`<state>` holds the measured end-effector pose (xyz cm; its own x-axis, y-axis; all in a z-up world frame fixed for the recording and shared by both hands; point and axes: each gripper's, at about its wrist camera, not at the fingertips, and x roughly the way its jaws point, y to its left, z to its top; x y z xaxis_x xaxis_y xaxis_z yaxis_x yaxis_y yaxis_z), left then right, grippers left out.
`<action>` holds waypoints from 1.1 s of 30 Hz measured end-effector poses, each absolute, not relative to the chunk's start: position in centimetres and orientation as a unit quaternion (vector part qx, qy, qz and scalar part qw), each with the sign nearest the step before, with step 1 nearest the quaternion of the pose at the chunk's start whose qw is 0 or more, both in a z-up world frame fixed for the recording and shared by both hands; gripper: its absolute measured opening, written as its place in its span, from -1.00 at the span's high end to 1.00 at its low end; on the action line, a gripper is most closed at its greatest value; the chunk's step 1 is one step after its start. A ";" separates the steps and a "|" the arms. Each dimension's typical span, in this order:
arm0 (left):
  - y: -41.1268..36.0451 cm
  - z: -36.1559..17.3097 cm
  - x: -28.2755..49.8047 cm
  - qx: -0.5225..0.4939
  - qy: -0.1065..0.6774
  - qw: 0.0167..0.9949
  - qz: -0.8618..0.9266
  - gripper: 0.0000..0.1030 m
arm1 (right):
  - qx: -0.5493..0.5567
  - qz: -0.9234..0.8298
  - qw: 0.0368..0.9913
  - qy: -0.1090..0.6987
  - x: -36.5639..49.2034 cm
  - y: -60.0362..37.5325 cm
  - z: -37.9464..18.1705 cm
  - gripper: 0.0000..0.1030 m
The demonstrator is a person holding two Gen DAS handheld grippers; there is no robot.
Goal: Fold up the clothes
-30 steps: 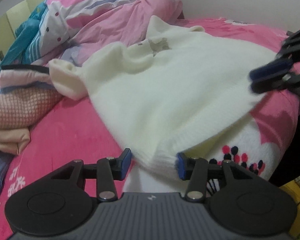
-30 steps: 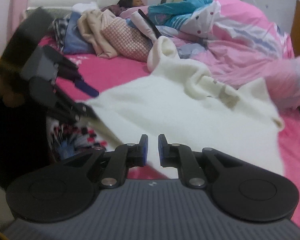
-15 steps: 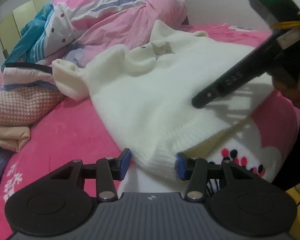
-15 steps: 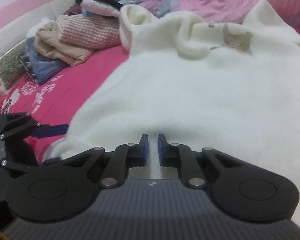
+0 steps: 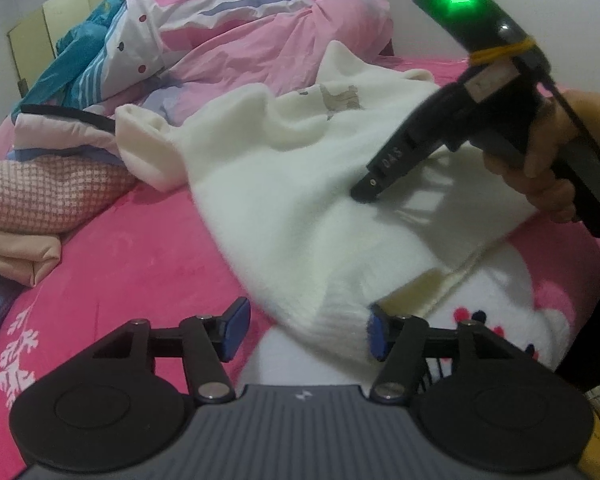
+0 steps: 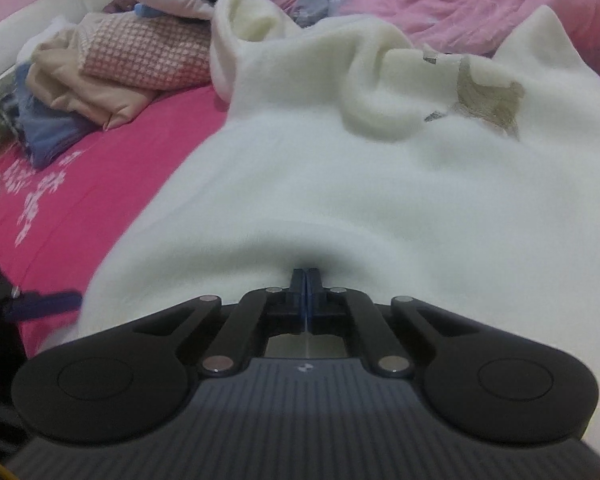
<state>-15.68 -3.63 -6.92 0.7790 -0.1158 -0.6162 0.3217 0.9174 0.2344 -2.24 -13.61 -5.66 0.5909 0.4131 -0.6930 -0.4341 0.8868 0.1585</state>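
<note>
**Cream sweater spread on the pink bed, one gripper at its hem, the other on its body**

Left wrist view: the left gripper has its jaws apart and opening. The ribbed hem corner of the fluffy cream-white knitted sweater lies between them, close against the right blue pad, while the left pad stands clear of it over the bright pink bedsheet. Ahead of the jaws the sweater spreads away across the bed, one sleeve cuff curling off to the front left. Further to the left of the jaws sits a pile of folded clothes, its pink-and-white checked piece on top of a peach one. Beyond the sweater lies a crumpled pink, white and teal quilt. To the front right, a hand holds the black right gripper, whose tip rests on the sweater's body; a green light glows on its top.

Right wrist view: the right gripper's jaws are pressed together, their tips sunk into a dimple in the sweater; whether any cloth is pinched between them cannot be told. The sweater fills the space ahead and to both sides of the jaws, its rolled collar and a grey-brown patch to the front right. The pile of folded clothes lies to the front left, and a blurred blue pad of the left gripper shows at the left.
</note>
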 end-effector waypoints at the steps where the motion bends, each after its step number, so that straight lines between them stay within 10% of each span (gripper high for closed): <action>1: -3.6 -6.9 -15.7 0.163 0.312 0.929 -0.117 -0.18 | -0.015 0.236 0.894 0.382 -2.0 -13.5 -5.7 1.00; 33: -5.3 -6.5 -12.8 0.158 0.321 0.924 -0.134 -0.22 | 0.070 0.202 0.916 0.338 -6.1 -27.8 -1.0 0.91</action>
<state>-12.80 -5.27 -6.46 0.7578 -0.1449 -0.6362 0.3486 0.9141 0.2071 -6.06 -27.79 -0.96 0.6897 0.4176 -0.5916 -0.3229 0.9086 0.2649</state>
